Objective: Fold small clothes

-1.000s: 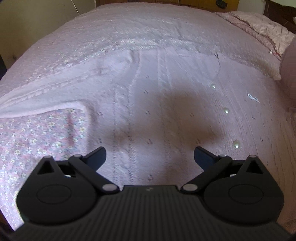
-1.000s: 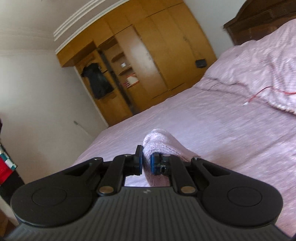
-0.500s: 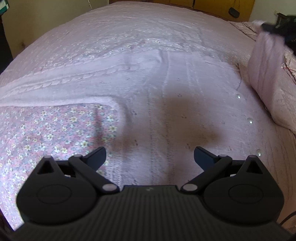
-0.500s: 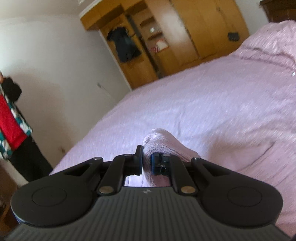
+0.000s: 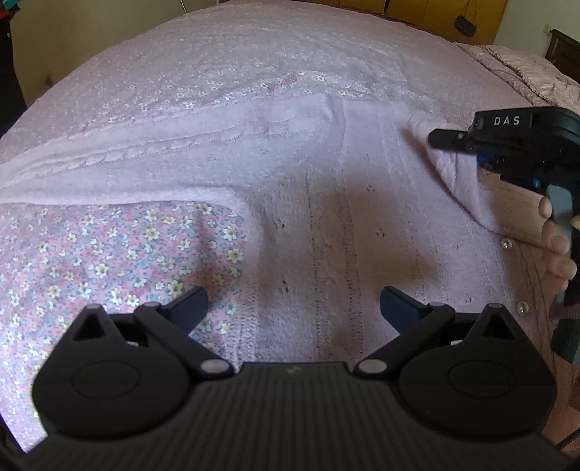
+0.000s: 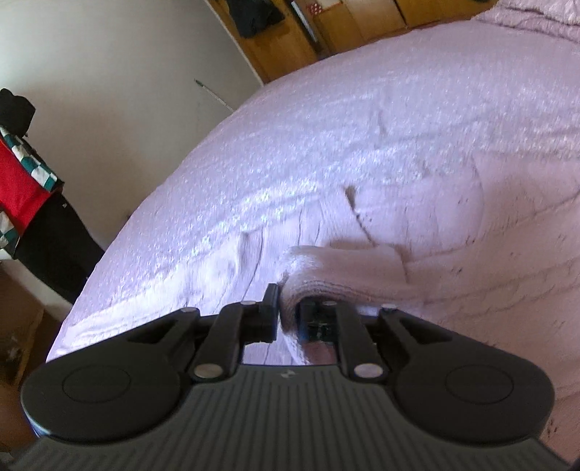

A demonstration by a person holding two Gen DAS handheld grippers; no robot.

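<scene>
A pale pink knit cardigan [image 5: 344,235] lies spread on the bed, with pearl buttons [image 5: 505,243] down its right side. My left gripper [image 5: 293,304] hangs open just above its middle, nothing between the fingers. From the right comes my right gripper [image 5: 449,139], held by a person's hand [image 5: 554,250]. It carries the cardigan's sleeve [image 5: 460,177] over the body. In the right wrist view the right gripper [image 6: 290,319] has the sleeve cuff [image 6: 326,268] between its fingers. Its jaws are opening, and the knit still fills the gap.
A floral cloth [image 5: 108,253] lies at the left, partly under the other sleeve [image 5: 163,152]. The pink bedspread [image 6: 398,108] stretches far behind. A crumpled blanket [image 5: 525,72] lies far right. A wooden wardrobe [image 6: 326,32] and a white wall [image 6: 108,72] stand beyond the bed.
My right gripper has swung down and in over the cardigan with the sleeve, and the gap between its fingers has widened slightly. My left gripper drifted a little and stayed open.
</scene>
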